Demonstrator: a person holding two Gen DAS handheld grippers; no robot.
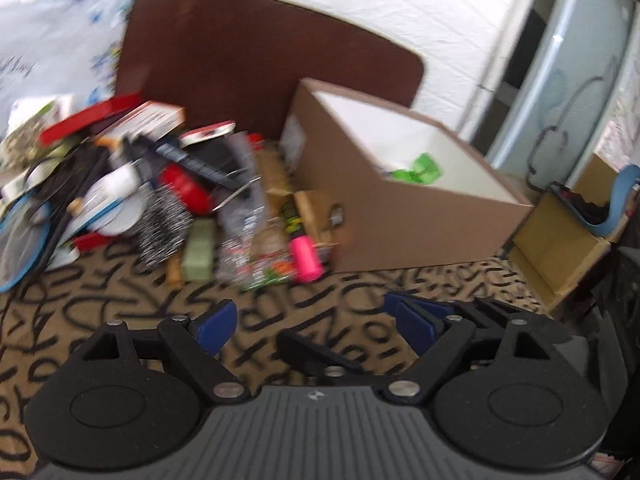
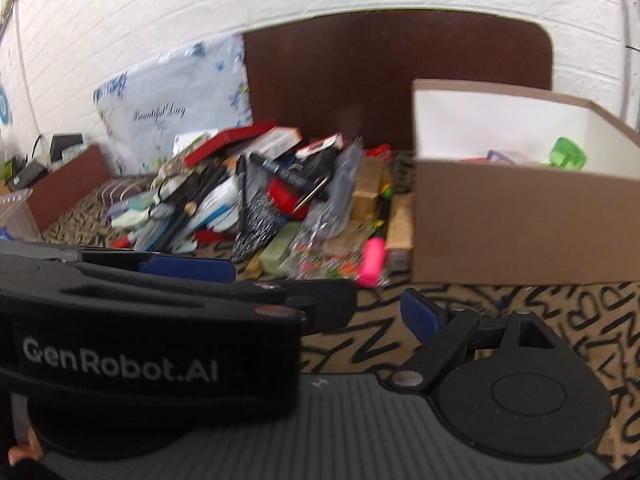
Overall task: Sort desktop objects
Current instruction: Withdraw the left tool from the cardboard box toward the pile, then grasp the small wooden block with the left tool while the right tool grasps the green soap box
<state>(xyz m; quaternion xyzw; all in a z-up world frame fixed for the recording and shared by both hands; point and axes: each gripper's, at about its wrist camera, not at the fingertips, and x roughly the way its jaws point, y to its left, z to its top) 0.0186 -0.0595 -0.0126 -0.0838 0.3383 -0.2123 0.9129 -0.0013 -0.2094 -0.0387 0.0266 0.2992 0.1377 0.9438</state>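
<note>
A messy pile of desktop objects [image 1: 160,184] lies on the patterned cloth, left of a brown cardboard box [image 1: 400,208]. A pink highlighter [image 1: 306,258] lies at the pile's near edge by the box; it also shows in the right wrist view [image 2: 372,260]. A green item [image 1: 420,168] sits inside the box. My left gripper [image 1: 316,320] is open and empty, low over the cloth in front of the pile. My right gripper [image 2: 328,300] seems open; the left gripper's body crosses in front and hides its left finger. The pile [image 2: 256,196] and box [image 2: 520,224] are ahead of it.
A brown board [image 1: 256,68] leans on the white wall behind the pile. A floral sheet [image 2: 168,120] stands to its left. Small open cardboard boxes [image 1: 560,240] sit right of the big box. The patterned cloth [image 2: 540,320] covers the table.
</note>
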